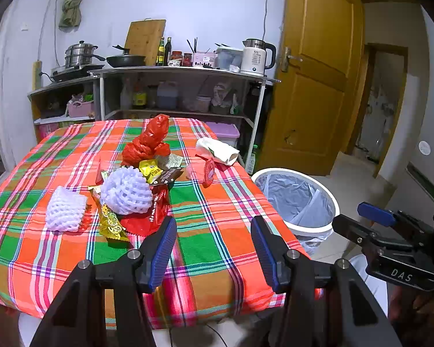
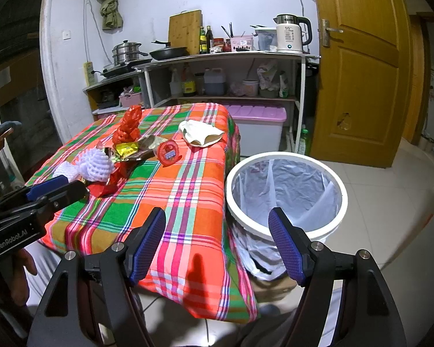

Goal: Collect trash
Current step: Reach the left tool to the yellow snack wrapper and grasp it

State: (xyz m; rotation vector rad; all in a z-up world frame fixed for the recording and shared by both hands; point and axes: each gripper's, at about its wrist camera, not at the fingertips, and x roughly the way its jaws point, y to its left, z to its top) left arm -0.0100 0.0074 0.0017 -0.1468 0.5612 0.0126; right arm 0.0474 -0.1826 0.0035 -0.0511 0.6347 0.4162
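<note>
Lying in a loose heap on the worktop [image 1: 217,225] with its orange, green and pink plaid cloth, the trash has not been touched: two white foam fruit nets [image 1: 127,190], a knotted red plastic bag [image 1: 147,141], yellow and brown snack wrappers [image 1: 159,173], a round red-lidded cup [image 2: 168,152] and a crumpled cream paper wrapper [image 1: 217,150]. The white round bin with a pale grey liner [image 2: 286,190] stands on the floor just beside the worktop's right edge. The left tool [image 1: 214,248] hovers over the near cloth with its blue pads wide apart and nothing between them; the right tool [image 2: 217,245] is likewise wide and empty, poised between worktop corner and bin.

The wrappers overlap, so a pinch may lift several and shed one short of the bin. The foam nets would likely squash and slip. A low pass could snag the cloth and drag the heap, and the loose liner might fold in under a drop.
</note>
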